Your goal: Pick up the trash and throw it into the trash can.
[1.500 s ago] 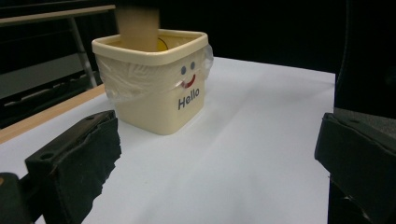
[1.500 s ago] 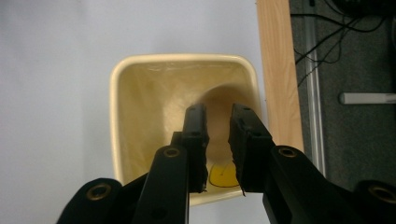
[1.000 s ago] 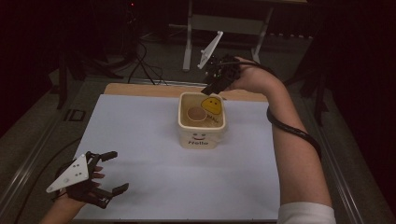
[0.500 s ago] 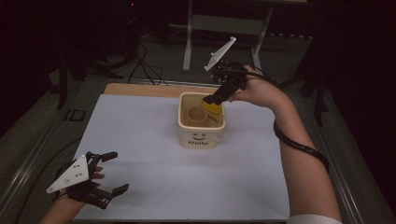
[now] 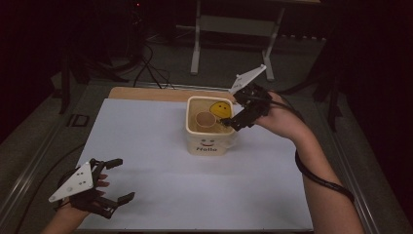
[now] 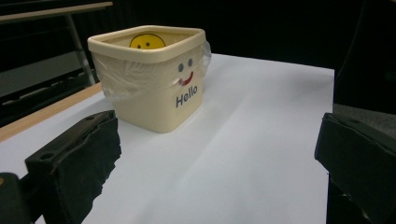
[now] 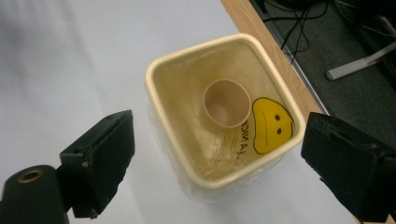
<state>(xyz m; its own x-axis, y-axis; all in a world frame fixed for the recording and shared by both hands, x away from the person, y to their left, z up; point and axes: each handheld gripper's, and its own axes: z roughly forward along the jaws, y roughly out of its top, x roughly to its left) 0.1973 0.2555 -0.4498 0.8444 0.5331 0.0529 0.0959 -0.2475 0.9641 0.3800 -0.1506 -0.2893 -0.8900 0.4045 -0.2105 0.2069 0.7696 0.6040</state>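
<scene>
Both jaws of the right gripper [image 5: 233, 123] have just been opening and now stand wide with nothing between them, at the right rim of the cream "Hello" bin [image 5: 209, 144]. A second ago that gripper hung above the bin's far rim; it has since come down to the near right side. The paper cup [image 5: 205, 119] lies inside the plastic-lined bin beside the yellow smiley print [image 5: 220, 109], so the drop looks done and the hand free to pull back.

The right gripper view looks straight down the bin and shows the cup [image 7: 227, 103] resting on the liner, mouth up. The left gripper view shows the bin's printed face [image 6: 185, 84] instead. The left gripper [image 5: 111, 183], open and empty, rests at the near left of the white sheet [image 5: 146, 146].
</scene>
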